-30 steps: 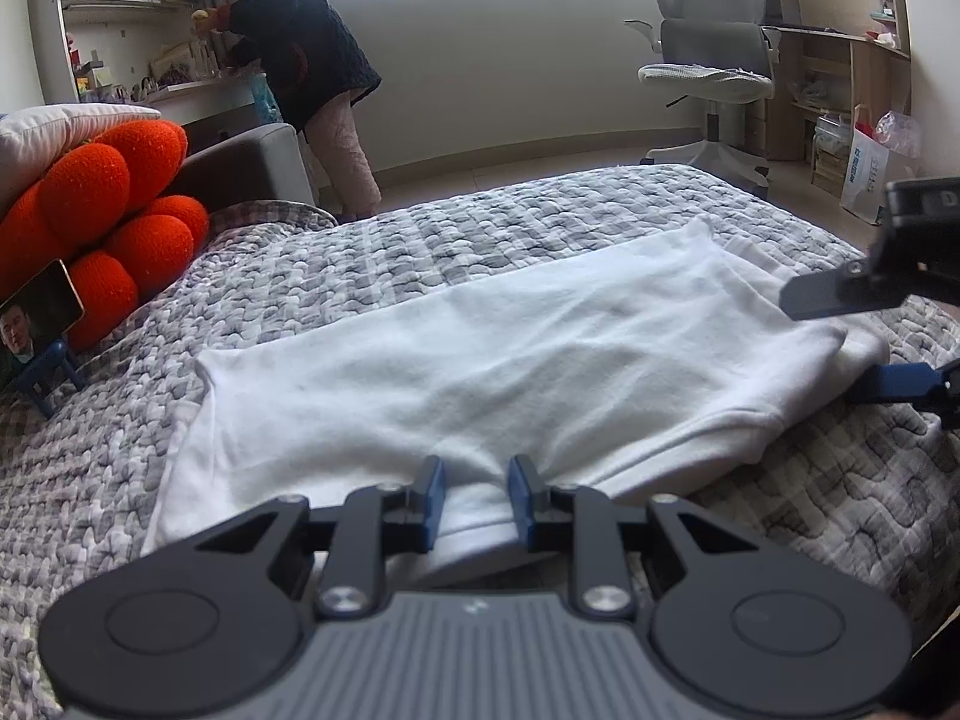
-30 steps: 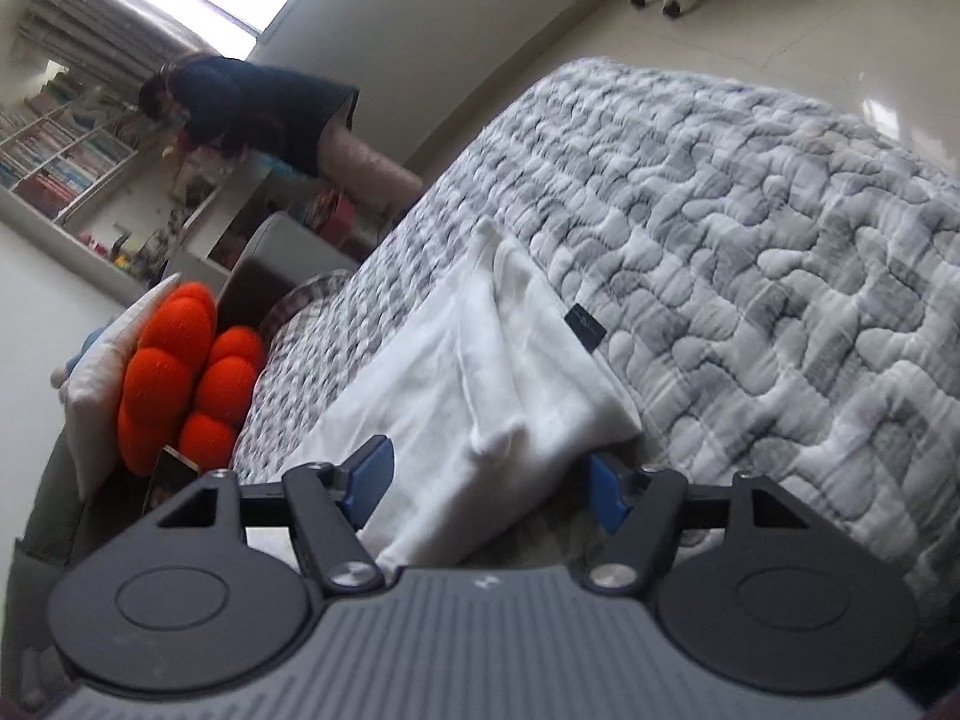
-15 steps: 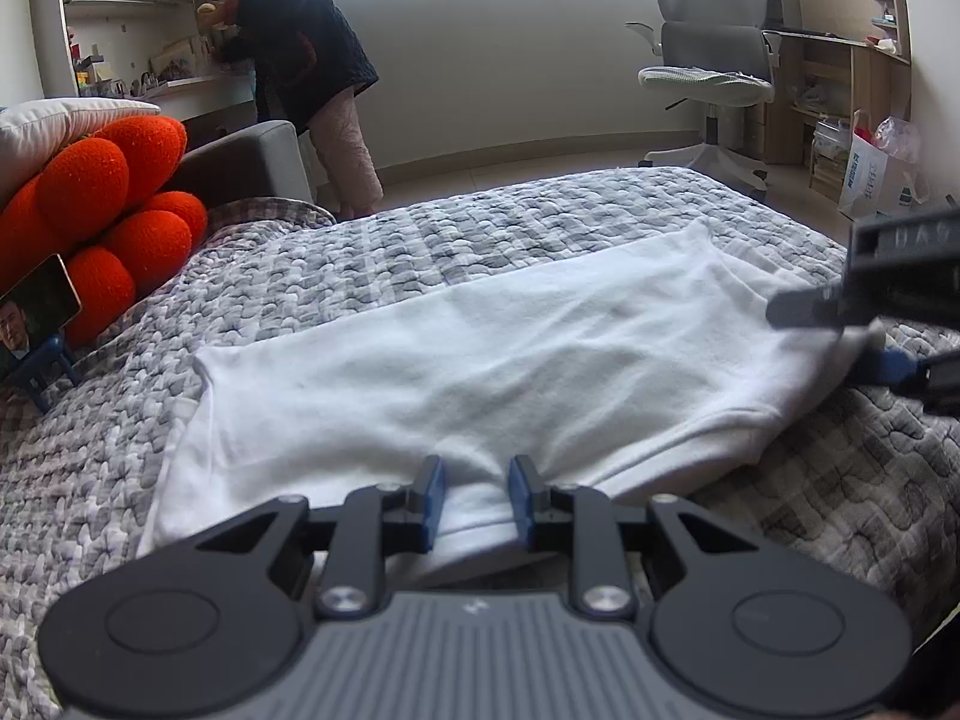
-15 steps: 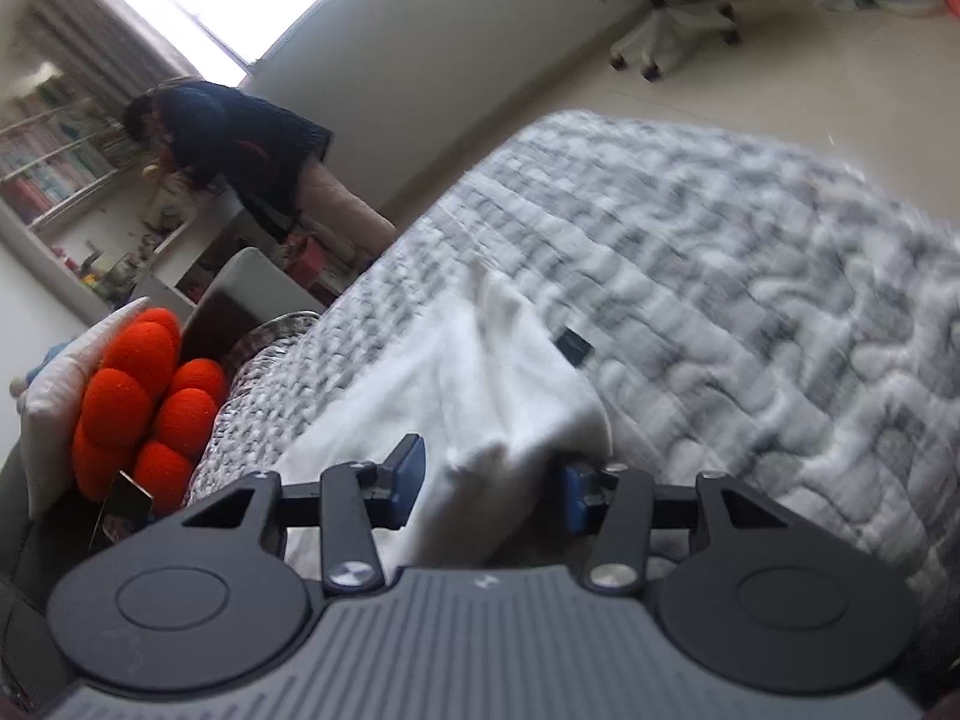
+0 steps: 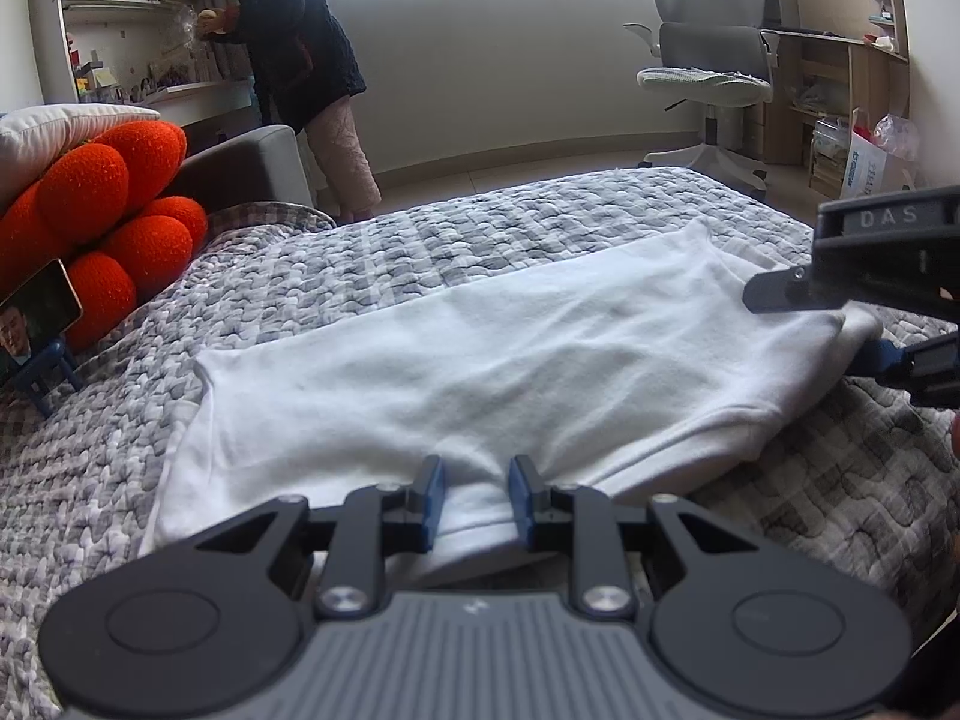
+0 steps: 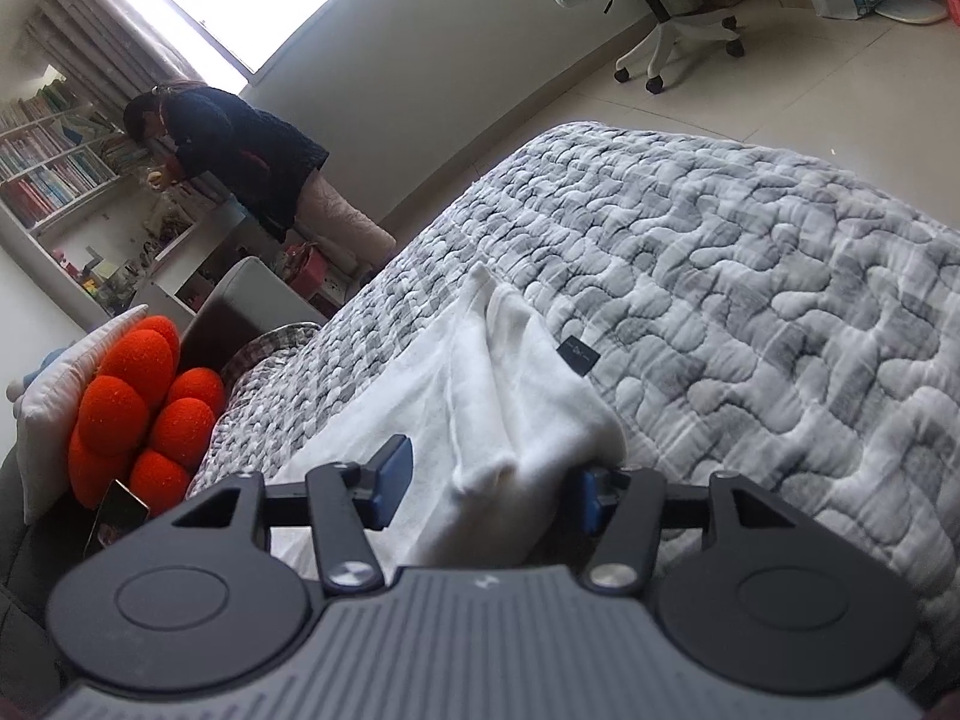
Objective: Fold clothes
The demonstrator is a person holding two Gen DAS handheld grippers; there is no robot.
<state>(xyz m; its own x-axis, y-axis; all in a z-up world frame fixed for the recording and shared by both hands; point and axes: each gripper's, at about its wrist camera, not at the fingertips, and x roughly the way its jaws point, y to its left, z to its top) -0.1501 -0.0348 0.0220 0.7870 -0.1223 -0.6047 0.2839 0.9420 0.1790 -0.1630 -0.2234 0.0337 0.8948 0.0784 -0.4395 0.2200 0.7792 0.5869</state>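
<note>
A white garment (image 5: 510, 360) lies folded lengthwise across the grey quilted bed (image 5: 450, 240). My left gripper (image 5: 474, 498) is shut on its near long edge, and a fold of cloth is pinched between the blue pads. My right gripper (image 6: 489, 489) is open and straddles the garment's bunched right end (image 6: 510, 420), with cloth filling the gap. In the left wrist view the right gripper (image 5: 840, 324) has one finger above that end and one below. A small black tag (image 6: 579, 354) lies beside the cloth.
An orange lobed cushion (image 5: 114, 210) and a phone on a blue stand (image 5: 36, 315) sit at the bed's left end. A person (image 5: 294, 60) stands bent over at the shelves beyond the bed. An office chair (image 5: 705, 60) and a desk are at the back right.
The right gripper has moved in over the garment's end; its fingers narrowed, then widened a little. The left gripper keeps its hold and has barely moved.
</note>
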